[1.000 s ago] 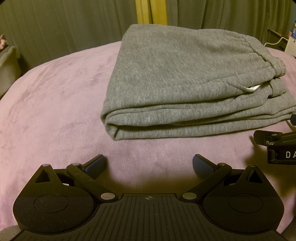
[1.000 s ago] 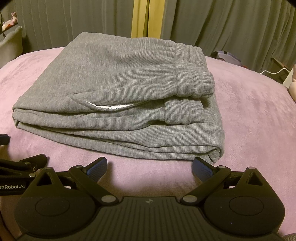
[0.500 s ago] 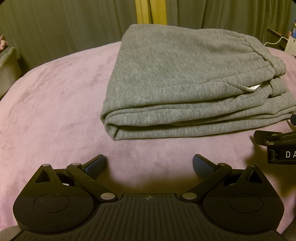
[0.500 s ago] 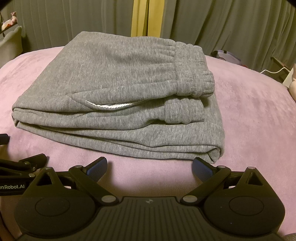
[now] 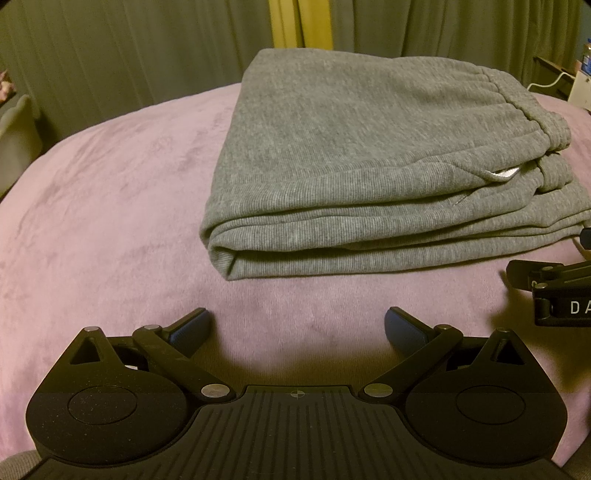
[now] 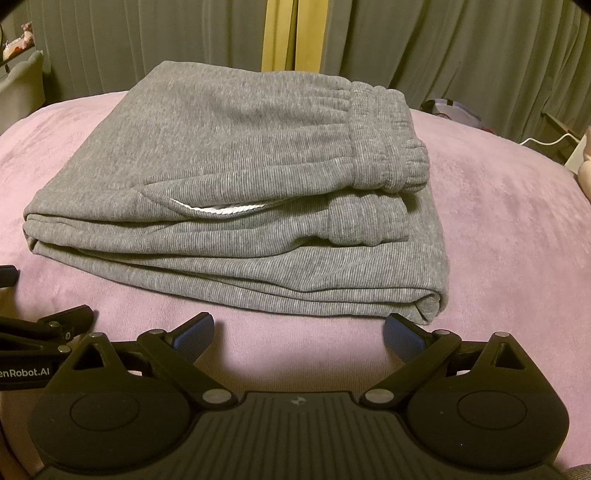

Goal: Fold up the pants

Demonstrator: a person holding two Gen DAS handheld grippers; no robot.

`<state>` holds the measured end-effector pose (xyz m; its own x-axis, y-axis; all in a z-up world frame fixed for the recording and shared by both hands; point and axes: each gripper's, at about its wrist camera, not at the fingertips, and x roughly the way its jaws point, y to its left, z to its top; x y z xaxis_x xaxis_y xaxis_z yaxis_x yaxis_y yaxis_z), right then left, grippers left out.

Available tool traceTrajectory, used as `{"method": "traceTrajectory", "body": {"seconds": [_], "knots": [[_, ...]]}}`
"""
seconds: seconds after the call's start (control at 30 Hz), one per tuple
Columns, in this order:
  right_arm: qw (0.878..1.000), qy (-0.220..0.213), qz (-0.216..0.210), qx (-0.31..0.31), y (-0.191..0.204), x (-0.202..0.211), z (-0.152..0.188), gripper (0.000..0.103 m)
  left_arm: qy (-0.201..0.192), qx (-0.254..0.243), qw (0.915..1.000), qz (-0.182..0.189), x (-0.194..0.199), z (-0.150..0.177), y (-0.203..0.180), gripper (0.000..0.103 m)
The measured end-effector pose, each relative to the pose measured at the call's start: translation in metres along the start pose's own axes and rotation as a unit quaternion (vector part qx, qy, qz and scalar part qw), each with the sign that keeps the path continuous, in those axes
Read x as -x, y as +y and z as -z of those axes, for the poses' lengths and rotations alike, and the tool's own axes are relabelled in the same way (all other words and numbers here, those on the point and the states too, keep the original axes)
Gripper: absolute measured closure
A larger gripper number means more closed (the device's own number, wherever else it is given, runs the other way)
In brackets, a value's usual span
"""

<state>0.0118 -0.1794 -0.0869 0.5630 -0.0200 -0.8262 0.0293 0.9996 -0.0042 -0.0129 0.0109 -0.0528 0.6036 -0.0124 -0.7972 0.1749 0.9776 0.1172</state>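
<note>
Grey sweatpants (image 5: 369,166) lie folded in a compact stack on the pink blanket (image 5: 110,221), with the elastic waistband on top at the right and a white drawstring showing. They also show in the right wrist view (image 6: 236,192). My left gripper (image 5: 297,326) is open and empty, just short of the stack's near left corner. My right gripper (image 6: 299,332) is open and empty, just short of the stack's near right corner. Each gripper shows at the edge of the other's view.
Grey-green curtains (image 6: 443,44) with a yellow strip (image 6: 280,33) hang behind the bed. A chair (image 5: 18,133) stands at the far left. A white cable (image 6: 546,140) and small items lie at the far right.
</note>
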Motion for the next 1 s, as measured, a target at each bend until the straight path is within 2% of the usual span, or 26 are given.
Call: {"method": "traceTrajectory", "body": {"seconds": [1.0], "knots": [[1.0, 0.003, -0.001, 0.004, 0.0004, -0.0011, 0.0008, 0.004, 0.002, 0.004, 1.0, 0.001, -0.0028, 0.0015, 0.0012, 0.0]]}}
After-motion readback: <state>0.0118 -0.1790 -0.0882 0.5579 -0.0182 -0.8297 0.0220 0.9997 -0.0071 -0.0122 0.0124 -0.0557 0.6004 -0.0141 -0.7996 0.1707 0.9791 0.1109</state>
